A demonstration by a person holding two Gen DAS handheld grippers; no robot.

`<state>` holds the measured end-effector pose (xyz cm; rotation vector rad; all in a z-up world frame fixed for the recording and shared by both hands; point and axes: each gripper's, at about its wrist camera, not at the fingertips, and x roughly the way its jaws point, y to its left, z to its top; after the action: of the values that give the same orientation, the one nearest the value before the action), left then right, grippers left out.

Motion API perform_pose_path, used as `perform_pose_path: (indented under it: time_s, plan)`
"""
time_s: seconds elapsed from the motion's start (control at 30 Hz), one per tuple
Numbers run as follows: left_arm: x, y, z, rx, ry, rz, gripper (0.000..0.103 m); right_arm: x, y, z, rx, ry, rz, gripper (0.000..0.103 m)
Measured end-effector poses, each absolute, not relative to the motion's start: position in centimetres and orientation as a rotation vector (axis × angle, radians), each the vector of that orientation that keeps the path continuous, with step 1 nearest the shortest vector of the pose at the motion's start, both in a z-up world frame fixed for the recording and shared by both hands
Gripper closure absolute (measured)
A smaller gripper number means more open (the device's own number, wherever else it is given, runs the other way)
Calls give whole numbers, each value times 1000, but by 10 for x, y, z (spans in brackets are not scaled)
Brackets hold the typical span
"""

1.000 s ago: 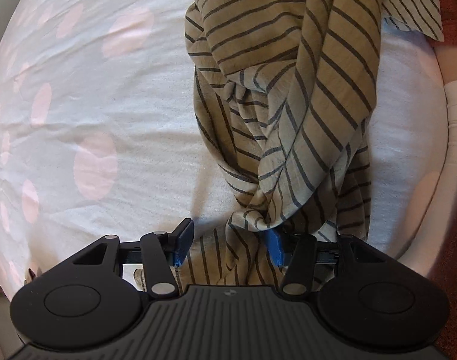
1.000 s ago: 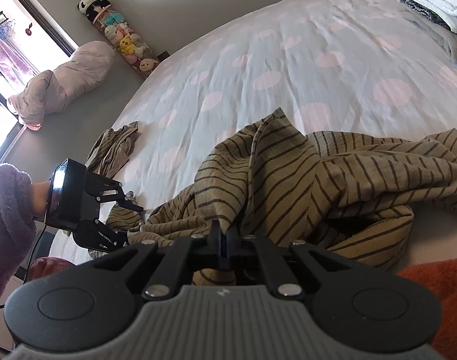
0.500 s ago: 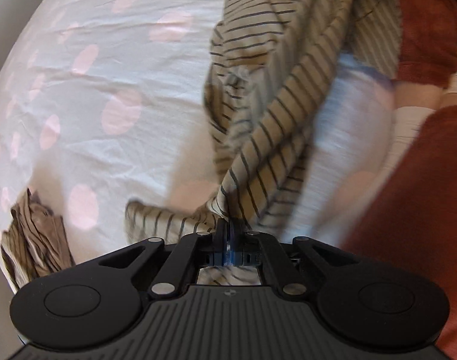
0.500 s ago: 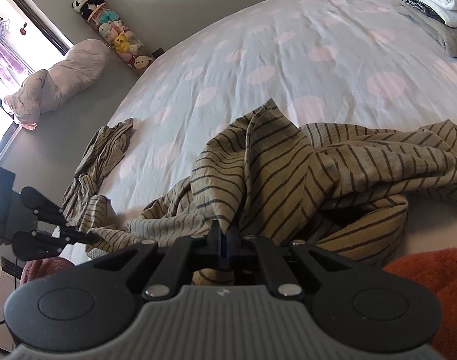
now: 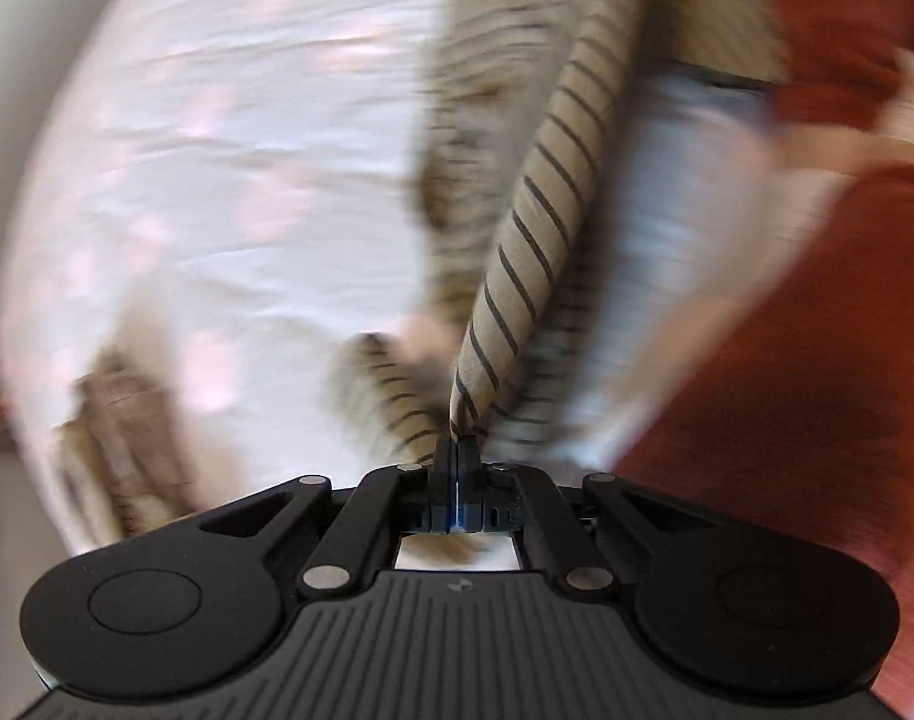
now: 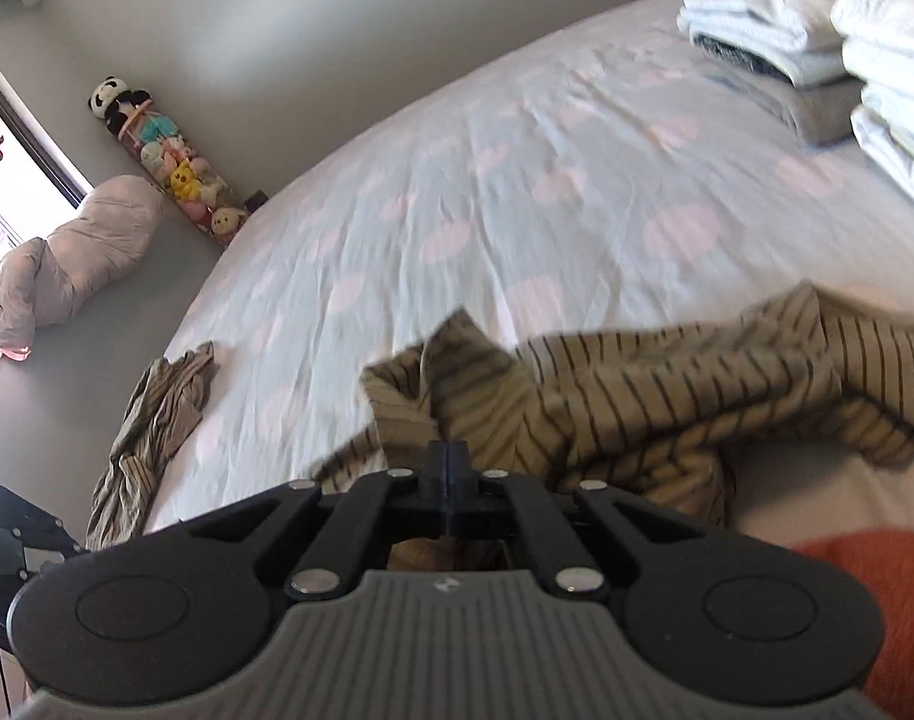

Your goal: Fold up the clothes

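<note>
Jaws of the left gripper (image 5: pixel 458 450) are pressed together on a twisted fold of the striped shirt (image 5: pixel 535 222); a second ago they stood apart on either side of that fold, so they have closed on it since. Jaws of the right gripper (image 6: pixel 449 457) are also closed, with the shirt (image 6: pixel 667 402) bunched at their tips, as they were a second ago.

Left wrist view: the cloth now runs taut from the tips up and away across the picture, where earlier it lay in a loose heap on the bed (image 5: pixel 228 192). The view is heavily blurred. A second brown garment (image 5: pixel 126 432) has come into view at lower left, and red-orange fabric (image 5: pixel 817 360) now fills the right side.

Right wrist view: the shirt lies crumpled on the near edge of the bed (image 6: pixel 517 180), its peak lower and flatter than before. The left gripper (image 6: pixel 18 528) has shifted to the bottom left corner, only partly visible. Folded piles (image 6: pixel 817 60) now sit larger at upper right. The brown garment (image 6: pixel 156 414) lies at the bed's left edge.
</note>
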<state>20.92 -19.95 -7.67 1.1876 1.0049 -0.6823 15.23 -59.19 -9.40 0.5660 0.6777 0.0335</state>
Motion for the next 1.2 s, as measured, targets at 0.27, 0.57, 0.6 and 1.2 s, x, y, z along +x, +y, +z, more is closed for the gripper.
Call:
perform_pose_path:
  time_s: [0.27, 0.57, 0.6, 1.2]
  plan:
    - [238, -187, -46, 1123, 827, -405, 103, 176, -594, -70, 552, 615, 112, 98]
    - [232, -164, -79, 1148, 937, -409, 103, 204, -523, -79, 357, 748, 375, 85]
    - [233, -161, -83, 1141, 959, -414, 103, 207, -514, -77, 312, 753, 397, 83]
    - [241, -203, -87, 1127, 802, -738, 81, 249, -427, -94, -221, 816, 633, 68]
